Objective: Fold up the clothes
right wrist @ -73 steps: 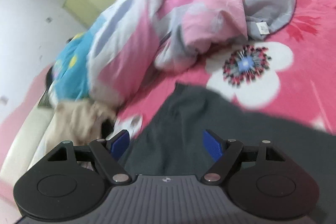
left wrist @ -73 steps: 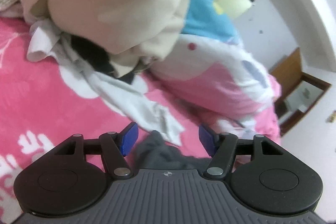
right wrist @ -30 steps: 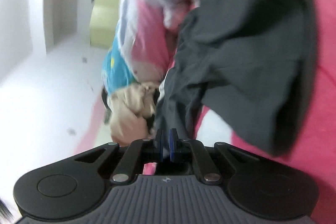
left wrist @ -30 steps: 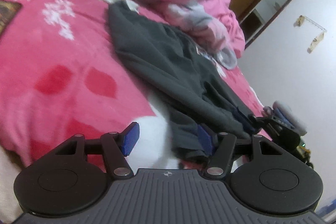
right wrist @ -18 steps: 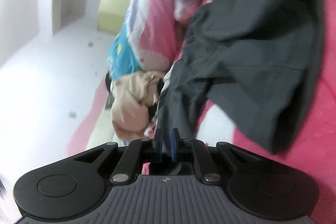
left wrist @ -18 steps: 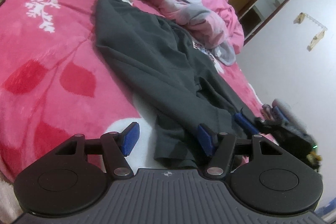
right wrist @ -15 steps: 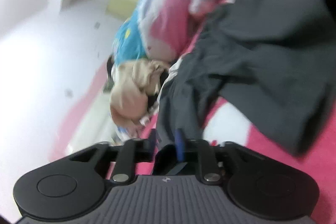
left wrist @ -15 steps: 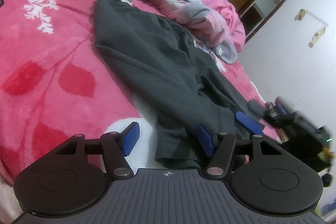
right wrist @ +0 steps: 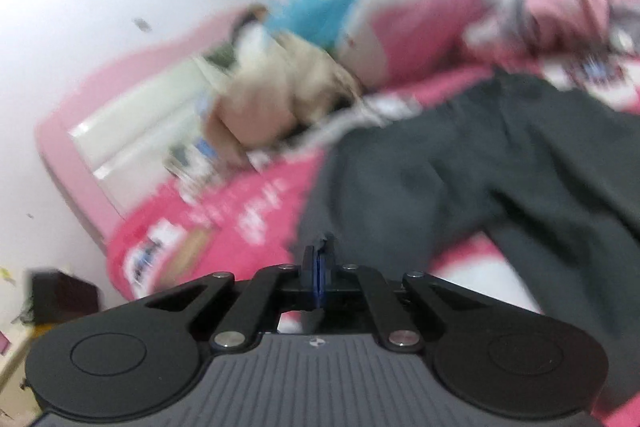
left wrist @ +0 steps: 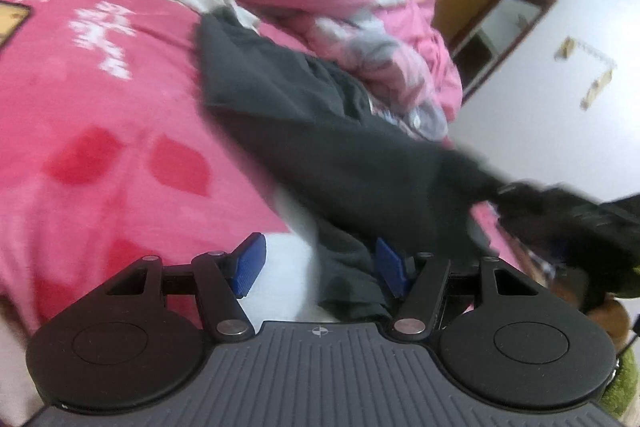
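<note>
Pink floral bedspread point(left wrist: 92, 115) is your landmark; everything sits on it. Dark grey garment point(left wrist: 304, 115) lies stretched diagonally across the bedspread's middle, wrinkled, not yet flat. It may be trousers or a top; the blur won't settle it.

Crumpled pink quilt point(left wrist: 360, 15) is heaped at the bedspread's far side, touching the garment's far edge. Beige clothing pile point(right wrist: 272, 99) sits at the bedspread's far corner, near the garment's upper end.

Your right gripper point(right wrist: 319, 263) has its blades pressed together; the dark cloth reaches them, so it likely pinches the garment's edge, though the blur leaves that unsure. Your left gripper point(left wrist: 318, 263) is spread wide, with the garment's near hem between its fingers but nothing clamped.

Risks:
- Pulling with one hand only will probably drag the whole garment instead of tensioning it.
- The far edge could snag the quilt and pull it along.
- Both views are motion-blurred; closing the left fingers blind may catch bedspread with the hem.
- A thin pinch can slip.
</note>
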{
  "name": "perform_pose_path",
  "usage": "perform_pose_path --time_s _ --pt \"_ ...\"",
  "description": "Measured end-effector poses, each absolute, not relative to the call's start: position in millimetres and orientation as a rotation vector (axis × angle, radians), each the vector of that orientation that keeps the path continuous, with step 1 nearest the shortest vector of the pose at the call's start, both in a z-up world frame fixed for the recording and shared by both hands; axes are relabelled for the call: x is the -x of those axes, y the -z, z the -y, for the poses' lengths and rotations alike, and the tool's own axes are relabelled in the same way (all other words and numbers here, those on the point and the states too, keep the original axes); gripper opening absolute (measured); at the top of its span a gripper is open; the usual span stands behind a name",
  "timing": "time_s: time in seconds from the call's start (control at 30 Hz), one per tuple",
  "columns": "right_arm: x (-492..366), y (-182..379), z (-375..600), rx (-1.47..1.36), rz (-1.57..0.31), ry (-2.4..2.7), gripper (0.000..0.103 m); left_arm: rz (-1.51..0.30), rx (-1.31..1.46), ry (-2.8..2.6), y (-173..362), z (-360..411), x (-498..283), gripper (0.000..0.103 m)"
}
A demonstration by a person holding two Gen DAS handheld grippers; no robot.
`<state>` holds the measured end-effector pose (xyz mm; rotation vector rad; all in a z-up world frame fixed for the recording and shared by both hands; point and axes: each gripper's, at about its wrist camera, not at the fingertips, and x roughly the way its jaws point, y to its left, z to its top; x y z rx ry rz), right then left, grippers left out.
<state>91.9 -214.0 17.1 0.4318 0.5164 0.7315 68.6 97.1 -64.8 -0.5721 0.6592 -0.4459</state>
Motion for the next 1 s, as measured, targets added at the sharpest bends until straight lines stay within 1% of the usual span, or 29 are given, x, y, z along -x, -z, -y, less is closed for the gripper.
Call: perform_pose_path --time_s 0.2,0.43,0.57,0.77,0.83,0.93,1.0 --pt "-84.9 -41.0 180.1 -0.475 -0.487 -0.88 0.001 -0.596 0.687 0.36 65.1 -156.5 -55.9 0.061" --pt "-80.0 -40.0 96.6 -0.337 -0.512 -1.003 0.001 -0.533 0.853 0.267 70.2 -216.4 -45.4 0.061" --pt "-77.5 -24.1 52.9 -0.275 -0.541 -1.047 0.001 -0.514 0.896 0.238 69.4 -237.0 -41.7 0.061" --pt "-87.9 15.5 7.0 -0.205 -0.603 -1.048 0.001 -0.519 0.912 0.181 72.6 -259.6 -37.5 0.061" --pt "-94.3 31.9 -3.8 -0.183 -0.658 -1.04 0.002 -0.53 0.915 0.164 75.7 -263.8 -36.0 0.061" --pt "-105.6 58.0 -14.7 -0.154 -0.8 -1.02 0.004 -0.54 0.915 0.141 79.0 -267.9 -33.8 0.061" --pt "-108.8 66.4 -9.7 -0.178 -0.833 -1.007 0.005 -0.543 0.908 0.137 79.2 -267.7 -32.0 0.061"
